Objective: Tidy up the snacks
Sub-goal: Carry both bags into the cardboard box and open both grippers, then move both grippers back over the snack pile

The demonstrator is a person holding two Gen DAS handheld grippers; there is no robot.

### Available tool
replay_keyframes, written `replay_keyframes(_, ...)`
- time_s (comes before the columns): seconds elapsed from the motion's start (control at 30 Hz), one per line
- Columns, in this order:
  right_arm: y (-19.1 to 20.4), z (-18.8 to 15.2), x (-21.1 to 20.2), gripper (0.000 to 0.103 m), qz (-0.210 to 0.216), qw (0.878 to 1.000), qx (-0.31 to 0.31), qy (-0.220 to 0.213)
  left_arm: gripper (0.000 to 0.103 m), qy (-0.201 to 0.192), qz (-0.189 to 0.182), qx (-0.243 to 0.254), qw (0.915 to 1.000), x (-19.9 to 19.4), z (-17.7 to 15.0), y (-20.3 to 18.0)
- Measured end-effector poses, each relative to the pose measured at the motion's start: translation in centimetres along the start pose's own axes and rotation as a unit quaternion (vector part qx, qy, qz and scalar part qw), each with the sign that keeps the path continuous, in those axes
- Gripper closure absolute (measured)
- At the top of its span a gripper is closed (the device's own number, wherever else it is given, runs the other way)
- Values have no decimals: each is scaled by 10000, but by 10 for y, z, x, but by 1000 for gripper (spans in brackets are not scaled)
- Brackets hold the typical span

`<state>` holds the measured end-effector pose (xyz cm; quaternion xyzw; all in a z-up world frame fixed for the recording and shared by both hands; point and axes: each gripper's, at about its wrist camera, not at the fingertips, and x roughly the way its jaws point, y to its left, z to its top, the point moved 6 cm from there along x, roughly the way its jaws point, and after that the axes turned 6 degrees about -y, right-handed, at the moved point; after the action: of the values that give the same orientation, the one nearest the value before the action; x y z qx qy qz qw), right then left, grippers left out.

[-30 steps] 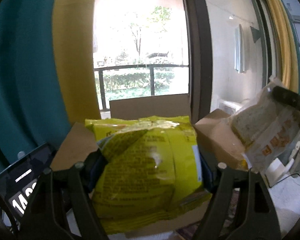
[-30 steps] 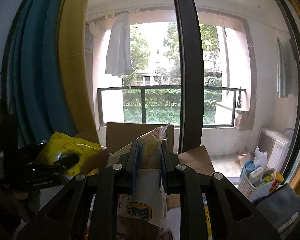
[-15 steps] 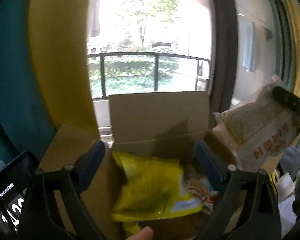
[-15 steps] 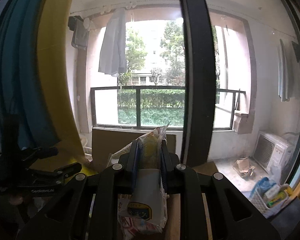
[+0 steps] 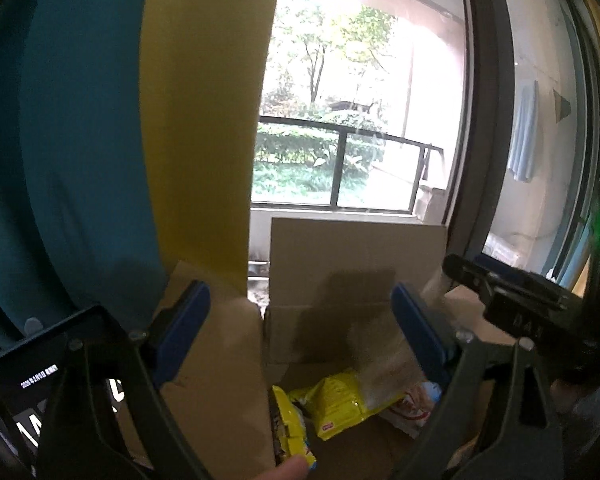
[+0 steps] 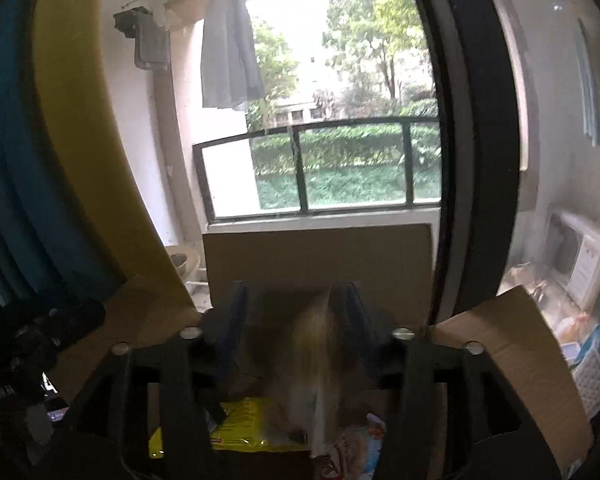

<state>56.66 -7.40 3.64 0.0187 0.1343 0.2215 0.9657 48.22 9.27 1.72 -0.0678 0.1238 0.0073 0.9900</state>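
Note:
An open cardboard box [image 5: 356, 248] stands before the window. Inside it lies a yellow snack bag [image 5: 340, 404] beside a second yellow pack [image 5: 288, 424] and a white-and-red packet [image 5: 412, 404]. My left gripper [image 5: 300, 312] hangs open over the box's near left edge with nothing between its blue pads. My right gripper [image 6: 296, 300] is above the box and its jaws are opening. A clear bread packet [image 6: 316, 364] shows as a blur between them, clear of both pads and dropping toward the yellow snack bag [image 6: 244, 428]. The right gripper [image 5: 500, 292] also shows at the right of the left wrist view.
The box flaps [image 6: 512, 344] stand out to the sides. A phone [image 5: 40, 380] with a lit screen sits at lower left. A fingertip [image 5: 284, 470] pokes in at the bottom edge. Teal and yellow curtains [image 5: 100, 140] hang at left, and a white basket [image 6: 592, 376] is at far right.
The left gripper let go of the yellow bag, which now lies in the box, and it drew back open. The right gripper came over the box and opened off the bread packet.

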Motion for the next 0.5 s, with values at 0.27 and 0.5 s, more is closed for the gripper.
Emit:
replay_keyframes(0.27, -3, 7, -44, 48, -227, 9995, -196, -113, 10, -75, -111, 46, 9999, -14, -2, -11)
replay_keyframes(0.5, -8, 18, -86, 48, -283, 9990, -262, -209, 10, -14, -290, 198, 9994, -36, -6, -35)
